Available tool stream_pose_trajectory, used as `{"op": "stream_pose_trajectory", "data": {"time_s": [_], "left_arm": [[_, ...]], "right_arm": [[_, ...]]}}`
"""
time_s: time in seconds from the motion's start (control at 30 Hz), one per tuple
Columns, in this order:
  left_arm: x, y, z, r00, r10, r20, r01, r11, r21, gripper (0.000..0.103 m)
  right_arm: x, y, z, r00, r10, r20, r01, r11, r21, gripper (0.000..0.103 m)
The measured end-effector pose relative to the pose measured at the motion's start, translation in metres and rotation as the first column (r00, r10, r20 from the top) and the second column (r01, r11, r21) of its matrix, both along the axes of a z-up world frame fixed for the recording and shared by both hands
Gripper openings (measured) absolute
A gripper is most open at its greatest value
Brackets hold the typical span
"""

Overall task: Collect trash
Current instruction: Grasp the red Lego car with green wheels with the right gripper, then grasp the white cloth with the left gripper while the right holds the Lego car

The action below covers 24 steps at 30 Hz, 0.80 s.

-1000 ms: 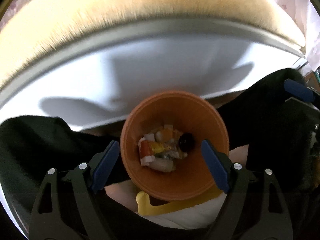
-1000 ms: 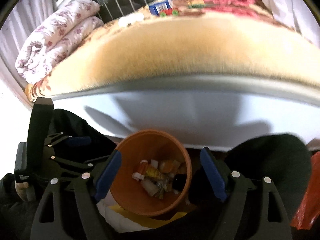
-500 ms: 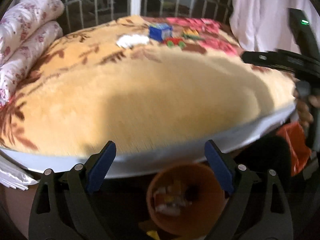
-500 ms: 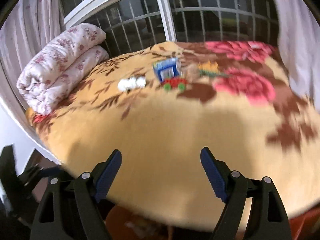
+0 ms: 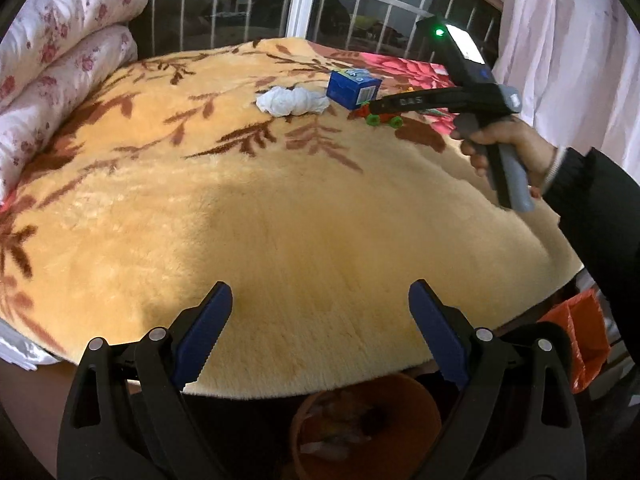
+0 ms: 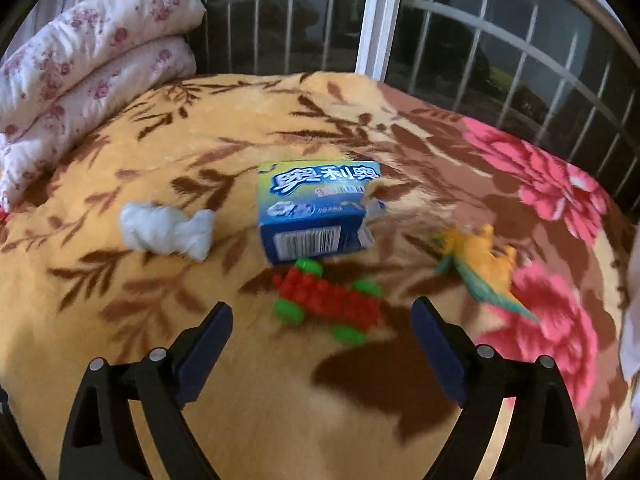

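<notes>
Blanket (image 6: 248, 400) — blurred toy car (image 6: 326, 300)

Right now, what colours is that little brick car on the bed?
Red brick car with green wheels, clearest in the right wrist view.

Orange bin (image 5: 366, 428) just below my left tongs (image 5: 320, 344): far rim hidden under the bed (image 5: 280, 216) edge, bottom cut by the frame, contents dim and unreadable. My right tongs (image 5: 374, 106) seen from the left view: tips overlap the red and green brick toy (image 5: 384, 120), so they cover part of it; pads can't be made out. Ahead of my right tongs (image 6: 322, 344), the brick toy (image 6: 328, 300) and the dinosaur toy (image 6: 480, 264) are motion-blurred. Small print on the blue box (image 6: 316, 212) is unreadable. Folded quilt (image 6: 88, 64) is cut off at the left edge.
</notes>
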<state>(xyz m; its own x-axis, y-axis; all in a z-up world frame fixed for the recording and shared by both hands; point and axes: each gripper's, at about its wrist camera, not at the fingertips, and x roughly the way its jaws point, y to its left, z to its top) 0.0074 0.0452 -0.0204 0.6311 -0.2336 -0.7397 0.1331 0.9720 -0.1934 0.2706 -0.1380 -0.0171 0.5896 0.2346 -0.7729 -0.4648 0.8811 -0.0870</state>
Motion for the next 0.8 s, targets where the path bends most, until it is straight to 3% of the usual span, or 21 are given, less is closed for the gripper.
{"op": "stream_pose_trajectory", "data": {"time_s": [0.13, 0.23, 0.27, 0.57, 0.8], "left_arm": [[0.010, 0.002, -0.003, 1.000, 0.004, -0.005, -0.004, 1.000, -0.018, 0.088], [0.013, 0.001, -0.003, 1.000, 0.002, 0.001, -0.002, 1.000, -0.001, 0.088], [0.014, 0.001, -0.003, 1.000, 0.001, 0.001, -0.001, 1.000, 0.001, 0.088], [0.026, 0.003, 0.003, 1.000, 0.004, -0.007, -0.004, 0.999, -0.033, 0.088], [0.065, 0.002, 0.011, 1.000, -0.012, 0.007, 0.011, 0.998, 0.055, 0.088]], "right_arm": [[0.024, 0.009, -0.020, 0.998, -0.003, -0.059, 0.003, 1.000, -0.005, 0.089], [0.030, 0.012, -0.037, 0.996, -0.008, -0.093, 0.006, 1.000, -0.025, 0.082], [0.029, 0.011, -0.036, 0.996, -0.013, -0.088, 0.011, 1.000, -0.013, 0.069], [0.008, -0.010, -0.018, 0.996, -0.058, -0.065, 0.062, 0.996, 0.063, 0.068], [-0.051, -0.035, 0.015, 0.998, -0.060, 0.007, 0.058, 0.987, 0.147, 0.069]]}}
